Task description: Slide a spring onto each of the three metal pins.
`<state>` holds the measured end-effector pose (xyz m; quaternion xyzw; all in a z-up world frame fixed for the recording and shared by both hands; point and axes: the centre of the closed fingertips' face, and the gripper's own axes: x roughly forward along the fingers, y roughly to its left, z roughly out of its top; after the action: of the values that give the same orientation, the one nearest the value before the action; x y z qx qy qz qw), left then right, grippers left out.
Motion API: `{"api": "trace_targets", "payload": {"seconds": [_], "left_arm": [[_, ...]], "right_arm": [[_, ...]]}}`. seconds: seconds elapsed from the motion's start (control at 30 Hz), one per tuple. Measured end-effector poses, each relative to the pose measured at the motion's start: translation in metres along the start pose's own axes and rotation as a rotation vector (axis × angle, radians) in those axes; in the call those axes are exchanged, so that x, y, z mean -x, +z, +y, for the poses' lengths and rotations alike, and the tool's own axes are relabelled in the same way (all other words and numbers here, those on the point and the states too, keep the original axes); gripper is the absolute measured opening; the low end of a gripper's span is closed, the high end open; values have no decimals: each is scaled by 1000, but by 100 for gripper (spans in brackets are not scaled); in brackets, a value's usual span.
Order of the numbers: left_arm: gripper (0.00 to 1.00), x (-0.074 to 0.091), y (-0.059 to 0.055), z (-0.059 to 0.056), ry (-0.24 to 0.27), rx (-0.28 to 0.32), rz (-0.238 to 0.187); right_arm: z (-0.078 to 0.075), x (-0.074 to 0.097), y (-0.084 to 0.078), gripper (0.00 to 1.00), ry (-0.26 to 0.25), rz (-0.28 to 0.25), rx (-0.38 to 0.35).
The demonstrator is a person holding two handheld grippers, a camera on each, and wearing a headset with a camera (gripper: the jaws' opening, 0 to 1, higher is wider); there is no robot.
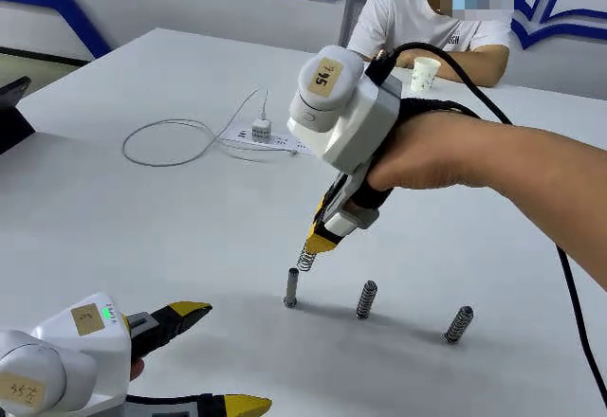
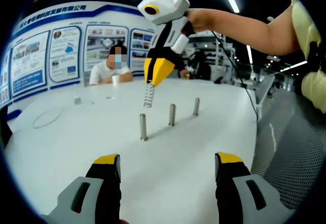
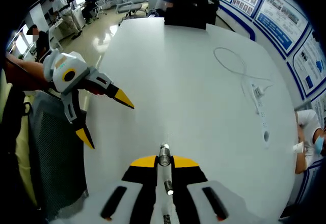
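In the middle of the head view the right gripper (image 1: 319,243) points down at the white table (image 1: 142,237), its yellow-tipped jaws pinched together on the top of a spring (image 1: 305,260) that hangs tilted below them. The spring's lower end sits just above and slightly to the right of the top of the bare pin (image 1: 291,287), apart from it and not yet over it. To the right of that pin stand the other two in a row running toward the lower right of the frame: the middle pin (image 1: 366,299) and the end pin (image 1: 459,324), each already wrapped in its own spring and standing on the tabletop. In the left gripper view the same row runs from centre toward the upper right, with the held spring dangling over the nearest, bare one. In the lower left corner of the head view the left gripper (image 1: 240,355) is held low over the table, well apart from the pins, its two jaws spread wide with nothing between them. In the right gripper view the spring pokes out from between the closed yellow tips at bottom centre. Behind, toward the upper left of the head view, a white cable (image 1: 156,137) loops to a power strip (image 1: 261,134); a paper cup (image 1: 424,73) stands at the top beside a seated person (image 1: 408,14)
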<state>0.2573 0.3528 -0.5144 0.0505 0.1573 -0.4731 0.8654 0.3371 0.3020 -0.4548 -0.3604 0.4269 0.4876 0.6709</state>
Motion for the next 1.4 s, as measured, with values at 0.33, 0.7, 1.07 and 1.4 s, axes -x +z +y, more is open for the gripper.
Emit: {"api": "trace_targets", "payload": {"seconds": [0.33,0.7,1.07,1.4], "left_arm": [[77,1,-1,1,3,3,0],[77,0,0,3,3,4,-4],[77,1,-1,5,5,9,-1],[77,-1,-3,4,-2,8,3]], "right_arm": [[4,-8,3,12,13,26,14],[6,-14,2,12,24,45,16],[3,-23,0,12,32,68,14],[-2,-36,-4,12,47,97,4]]}}
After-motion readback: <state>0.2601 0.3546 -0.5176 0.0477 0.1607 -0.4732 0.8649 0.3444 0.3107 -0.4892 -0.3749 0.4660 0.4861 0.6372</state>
